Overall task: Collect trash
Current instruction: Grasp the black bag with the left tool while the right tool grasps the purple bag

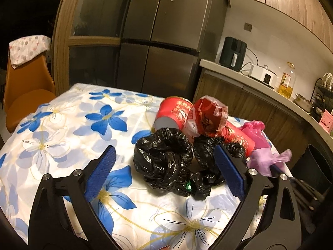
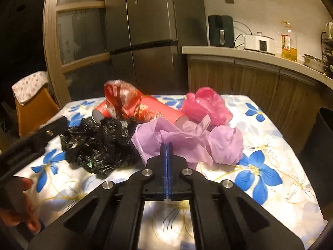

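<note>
A pile of trash lies on the flowered tablecloth (image 1: 62, 125): crumpled black plastic bags (image 1: 166, 162) (image 2: 97, 143), a red paper cup (image 1: 172, 112) on its side, a red plastic bag (image 1: 206, 114) (image 2: 122, 98), a red tube (image 2: 160, 112), a pink bag (image 1: 256, 131) (image 2: 206, 106) and a lilac bag (image 1: 268, 158) (image 2: 187, 141). My left gripper (image 1: 166, 164) is open, its blue pads on either side of the black bags. My right gripper (image 2: 166, 145) is shut on the near edge of the lilac bag.
A dark waste bin (image 2: 320, 152) (image 1: 314, 166) stands off the table's right side. An orange chair (image 1: 25, 95) with a cloth over it stands at the far left. A fridge (image 1: 166, 41) and a kitchen counter (image 1: 260, 83) with appliances are behind.
</note>
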`<move>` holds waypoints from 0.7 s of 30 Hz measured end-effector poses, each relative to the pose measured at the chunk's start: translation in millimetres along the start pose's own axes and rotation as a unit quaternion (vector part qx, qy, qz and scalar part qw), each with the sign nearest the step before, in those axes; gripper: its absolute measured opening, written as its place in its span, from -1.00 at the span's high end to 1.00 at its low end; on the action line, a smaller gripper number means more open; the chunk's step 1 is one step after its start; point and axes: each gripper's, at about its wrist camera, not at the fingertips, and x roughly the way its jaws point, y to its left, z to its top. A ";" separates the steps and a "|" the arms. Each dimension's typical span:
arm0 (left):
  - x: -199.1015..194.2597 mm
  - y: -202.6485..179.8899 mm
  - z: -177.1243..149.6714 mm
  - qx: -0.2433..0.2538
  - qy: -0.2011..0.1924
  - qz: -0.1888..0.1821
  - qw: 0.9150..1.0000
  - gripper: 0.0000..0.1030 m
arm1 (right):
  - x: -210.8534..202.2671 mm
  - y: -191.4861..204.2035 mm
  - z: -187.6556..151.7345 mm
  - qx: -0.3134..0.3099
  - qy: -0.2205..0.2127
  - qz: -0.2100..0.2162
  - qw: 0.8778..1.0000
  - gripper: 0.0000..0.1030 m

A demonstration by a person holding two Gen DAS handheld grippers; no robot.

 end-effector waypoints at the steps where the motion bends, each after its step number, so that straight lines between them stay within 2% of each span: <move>1: 2.8 0.1 -0.6 0.000 0.006 -0.004 1.000 -0.69 | -4.7 -0.9 0.6 0.002 -0.004 0.002 1.000 0.97; 4: 13.0 0.7 -2.9 0.000 0.030 -0.005 1.000 -0.47 | -16.8 -4.2 3.1 0.006 -0.013 0.006 1.000 0.97; 6: 16.7 -0.2 -3.9 0.002 0.037 -0.001 0.999 -0.23 | -23.1 -5.2 5.0 0.008 -0.018 0.008 1.000 0.97; 9: 22.8 -2.0 -5.7 0.008 0.051 -0.004 0.999 0.01 | -30.1 -8.6 7.6 0.009 -0.025 0.010 1.000 0.97; 12: 31.1 0.2 -7.9 0.005 0.071 -0.007 0.997 0.53 | -38.0 -9.8 8.7 0.007 -0.032 0.010 0.999 0.97; 15: 33.1 3.0 -8.6 -0.002 0.077 -0.017 0.997 0.84 | -43.8 -12.0 8.4 0.007 -0.035 0.010 0.999 0.97; 18: 28.3 2.1 -8.9 -0.002 0.071 -0.024 0.997 1.00 | -50.8 -15.2 8.3 0.010 -0.038 0.011 0.999 0.97; 21: 14.3 0.9 -7.2 -0.003 0.052 -0.033 0.998 1.00 | -60.2 -19.5 9.1 0.012 -0.043 0.013 0.999 0.97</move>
